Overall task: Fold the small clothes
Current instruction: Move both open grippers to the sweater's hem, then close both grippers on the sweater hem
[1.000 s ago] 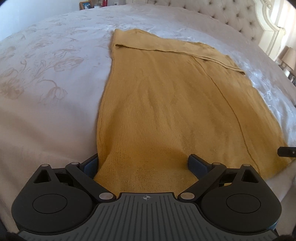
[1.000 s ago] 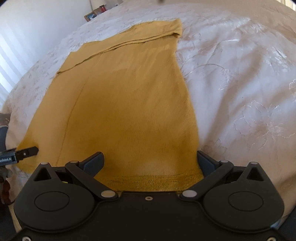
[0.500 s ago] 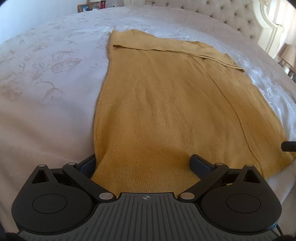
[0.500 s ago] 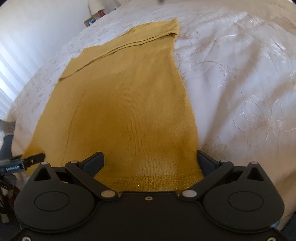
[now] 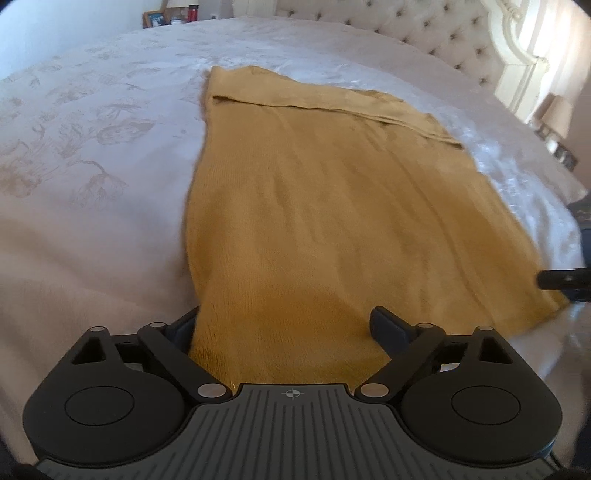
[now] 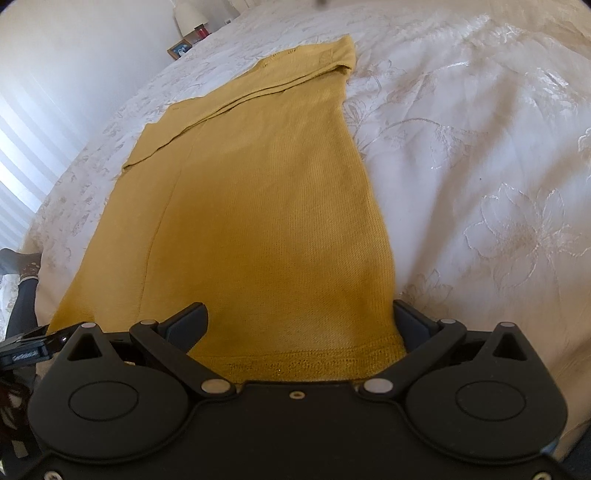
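Note:
A mustard-yellow knit garment [image 5: 332,206] lies flat on the white embroidered bedspread [image 5: 92,184], its far end folded over. It also shows in the right wrist view [image 6: 266,206]. My left gripper [image 5: 284,328] is open, its jaws straddling the garment's near left corner. My right gripper [image 6: 303,317] is open, its jaws straddling the near right corner with the ribbed hem between them. The right gripper's tip [image 5: 561,278] shows at the left view's right edge, and the left gripper's tip [image 6: 29,349] shows at the right view's left edge.
A tufted headboard [image 5: 424,33] stands at the far right. A nightstand with a photo frame [image 5: 155,18] and red bottle stands beyond the bed. A lamp [image 5: 557,114] is at the right. The bed edge runs just below the grippers.
Both grippers have risen and tilted a little, so more of the far bed shows. The garment corners stay between the open jaws. The garment has not moved.

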The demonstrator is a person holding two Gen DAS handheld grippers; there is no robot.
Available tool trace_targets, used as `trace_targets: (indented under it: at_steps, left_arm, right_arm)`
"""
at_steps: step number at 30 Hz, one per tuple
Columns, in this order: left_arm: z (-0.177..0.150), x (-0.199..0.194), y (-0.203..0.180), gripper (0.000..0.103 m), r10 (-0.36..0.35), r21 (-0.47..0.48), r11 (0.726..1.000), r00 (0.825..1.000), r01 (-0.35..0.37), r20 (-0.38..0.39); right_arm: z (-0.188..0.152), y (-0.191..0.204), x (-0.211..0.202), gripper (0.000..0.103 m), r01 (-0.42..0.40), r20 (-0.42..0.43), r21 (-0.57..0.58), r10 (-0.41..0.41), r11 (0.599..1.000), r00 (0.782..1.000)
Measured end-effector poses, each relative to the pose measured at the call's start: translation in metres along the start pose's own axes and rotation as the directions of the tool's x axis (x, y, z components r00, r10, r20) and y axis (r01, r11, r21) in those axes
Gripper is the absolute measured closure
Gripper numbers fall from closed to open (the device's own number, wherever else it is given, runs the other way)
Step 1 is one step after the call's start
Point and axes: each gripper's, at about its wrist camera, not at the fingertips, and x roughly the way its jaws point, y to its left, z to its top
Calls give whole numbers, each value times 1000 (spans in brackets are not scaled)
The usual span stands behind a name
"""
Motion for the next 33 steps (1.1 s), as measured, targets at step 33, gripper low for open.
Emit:
trace_targets:
  at_steps: [33]
  left_arm:
    - [15,11,28,12,8,-74,997,1000,-9,-12]
  right_arm:
    - [3,-6,0,0,-29,-7,38,30,999,1000]
